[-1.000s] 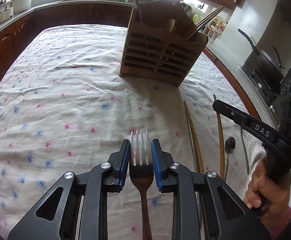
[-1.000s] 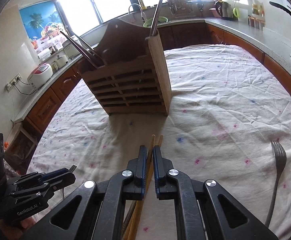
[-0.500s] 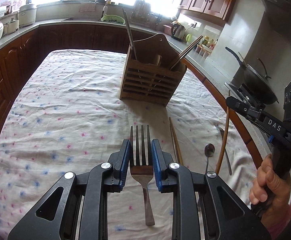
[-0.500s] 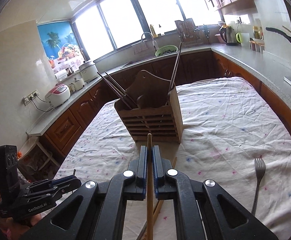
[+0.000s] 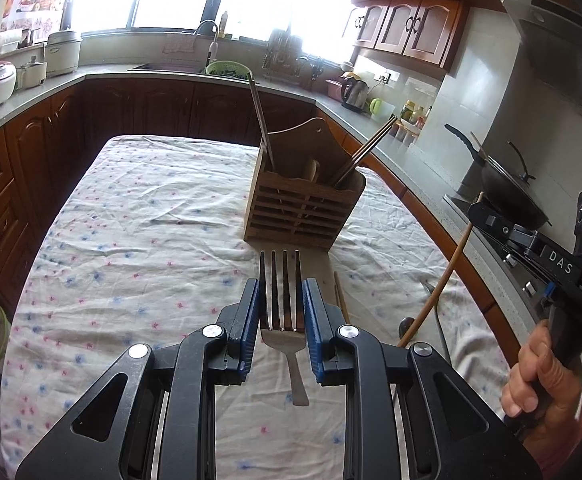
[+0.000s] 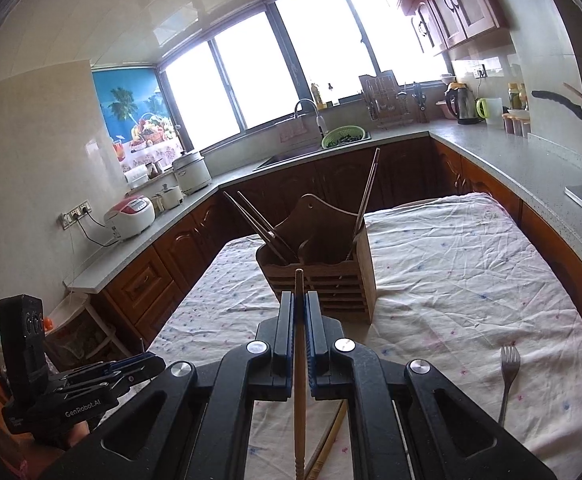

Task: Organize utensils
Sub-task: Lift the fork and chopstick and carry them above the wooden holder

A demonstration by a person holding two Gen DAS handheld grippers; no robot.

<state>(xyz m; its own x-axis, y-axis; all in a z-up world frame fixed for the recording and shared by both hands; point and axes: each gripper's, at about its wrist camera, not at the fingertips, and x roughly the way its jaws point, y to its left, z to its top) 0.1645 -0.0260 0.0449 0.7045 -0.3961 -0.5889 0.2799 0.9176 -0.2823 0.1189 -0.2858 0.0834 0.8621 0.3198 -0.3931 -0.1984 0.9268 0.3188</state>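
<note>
My left gripper (image 5: 281,300) is shut on a steel fork (image 5: 281,292), held tines forward above the table, short of the wooden utensil holder (image 5: 303,208). My right gripper (image 6: 299,308) is shut on a wooden chopstick (image 6: 299,344), lifted above the table and pointing at the holder (image 6: 331,280). The holder has chopsticks and a steel handle standing in it. In the left wrist view the right gripper (image 5: 479,210) is at the right with its chopstick (image 5: 439,284) hanging down. A second fork (image 6: 509,372) lies on the cloth at the right.
The table has a floral white cloth (image 5: 131,240). A chopstick (image 5: 341,296) and a spoon (image 5: 405,326) lie on it to the right of the left gripper. Counters ring the table, with a wok (image 5: 507,192) at the right and a sink (image 6: 311,148) at the back.
Both grippers have risen from the cloth, the left with the fork and the right with one chopstick. The holder now looks farther away and lower in both views.
</note>
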